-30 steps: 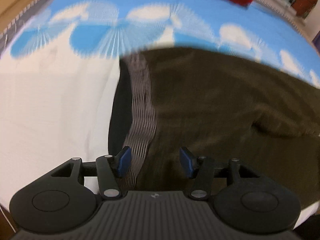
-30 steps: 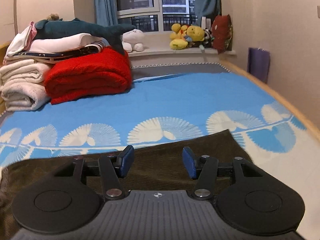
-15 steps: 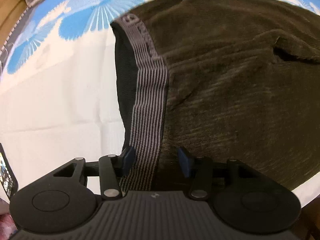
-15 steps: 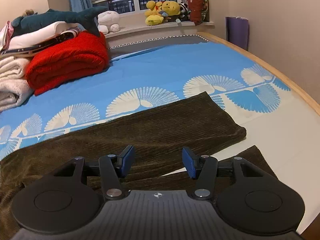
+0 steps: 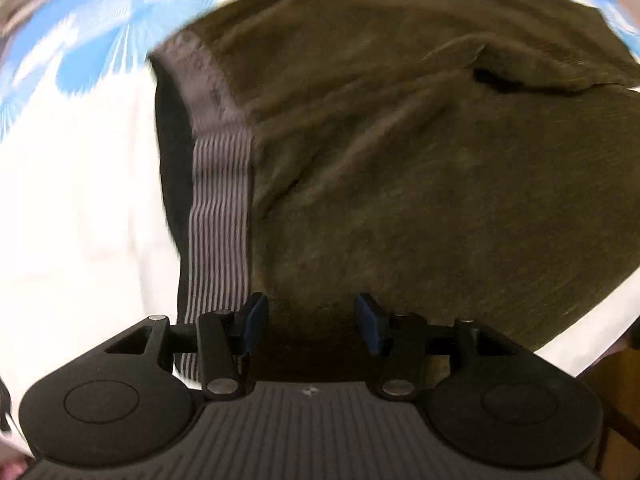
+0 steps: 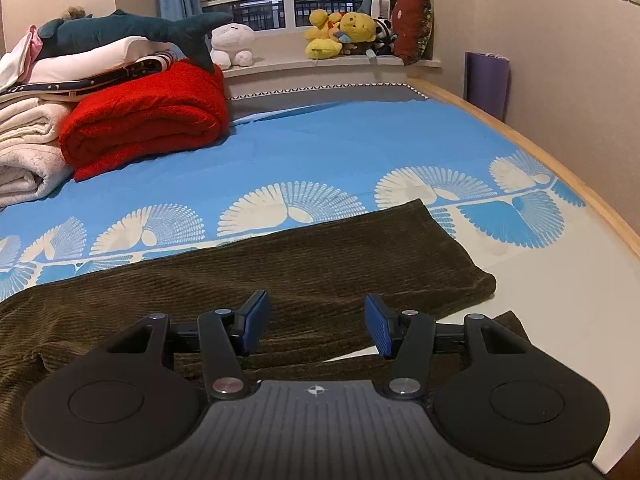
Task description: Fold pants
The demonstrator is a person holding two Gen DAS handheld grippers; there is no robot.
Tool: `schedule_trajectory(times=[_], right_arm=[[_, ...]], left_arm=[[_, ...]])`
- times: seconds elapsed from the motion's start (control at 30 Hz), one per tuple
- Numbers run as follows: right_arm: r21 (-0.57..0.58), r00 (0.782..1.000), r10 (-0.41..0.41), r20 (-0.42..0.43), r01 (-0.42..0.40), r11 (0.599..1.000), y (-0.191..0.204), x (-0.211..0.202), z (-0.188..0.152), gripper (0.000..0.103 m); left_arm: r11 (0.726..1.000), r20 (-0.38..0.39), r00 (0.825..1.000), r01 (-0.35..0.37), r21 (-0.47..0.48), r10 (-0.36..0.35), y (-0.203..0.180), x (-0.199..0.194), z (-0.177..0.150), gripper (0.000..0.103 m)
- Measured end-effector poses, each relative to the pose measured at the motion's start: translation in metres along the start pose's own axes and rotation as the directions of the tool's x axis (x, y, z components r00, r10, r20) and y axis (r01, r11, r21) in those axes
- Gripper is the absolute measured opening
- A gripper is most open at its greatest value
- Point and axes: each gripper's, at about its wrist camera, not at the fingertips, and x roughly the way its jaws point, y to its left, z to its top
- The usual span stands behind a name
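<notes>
- Left gripper (image 5: 308,322), jaws wide and empty, hovers over the pants (image 5: 420,168) near the striped waistband (image 5: 220,216) at 11 o'clock.
- Right gripper (image 6: 314,328), also wide, is above the leg ends (image 6: 400,264).
- Pants lie on the bed (image 6: 340,152); pinching one layer only could skew the fold.

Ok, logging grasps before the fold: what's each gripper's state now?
Left gripper: open, holding nothing, above the pants.
Right gripper: open, holding nothing.

Counted: one pair of brown corduroy pants (image 6: 304,272), one red folded blanket (image 6: 144,120), one plush shark (image 6: 132,30), two grippers.
</notes>
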Motion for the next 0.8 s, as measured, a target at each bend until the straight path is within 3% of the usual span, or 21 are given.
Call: schedule_trajectory(times=[0.23,0.8], right_arm=[[-0.013,1.0,0.008,0.0,-0.008,1.0,0.004,0.002,0.001,0.055],[-0.013,1.0,0.026,0.002,-0.026,1.0,0.007,0.004,0.003,0.055]], left_arm=[[0.997,0.137,0.99,0.035,-0.063,-0.026,0.002,-0.021,0.014,0.056],[0.994,0.167,0.986,0.011,-0.105,0.007,0.003,-0.021,0.031,0.056]])
